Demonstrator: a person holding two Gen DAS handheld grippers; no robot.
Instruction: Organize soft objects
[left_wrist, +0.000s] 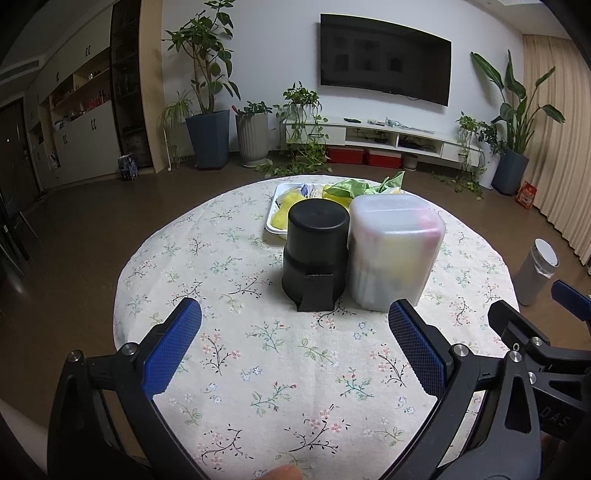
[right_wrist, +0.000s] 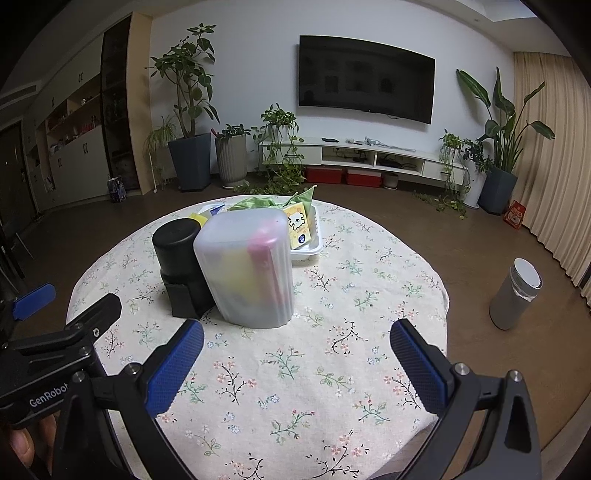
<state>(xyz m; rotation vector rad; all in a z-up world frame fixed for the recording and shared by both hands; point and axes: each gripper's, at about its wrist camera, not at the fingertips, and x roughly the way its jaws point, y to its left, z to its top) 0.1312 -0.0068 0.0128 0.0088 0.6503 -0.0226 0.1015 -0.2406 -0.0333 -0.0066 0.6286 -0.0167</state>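
A translucent white container (left_wrist: 395, 251) (right_wrist: 247, 269) with yellow and pink items showing through stands mid-table. A black cylindrical holder (left_wrist: 316, 251) (right_wrist: 181, 262) stands touching its left side. Behind them a white tray (left_wrist: 275, 221) (right_wrist: 308, 251) holds yellow and green soft packets (left_wrist: 351, 188) (right_wrist: 299, 221). My left gripper (left_wrist: 295, 332) is open and empty, near the table's front, short of the black holder. My right gripper (right_wrist: 297, 343) is open and empty, in front of the translucent container. Each gripper shows at the edge of the other's view.
The round table has a floral cloth (left_wrist: 277, 362) (right_wrist: 332, 369). A grey cylindrical bin (left_wrist: 535, 273) (right_wrist: 515, 295) stands on the floor to the right. Potted plants, a TV and a low cabinet line the far wall.
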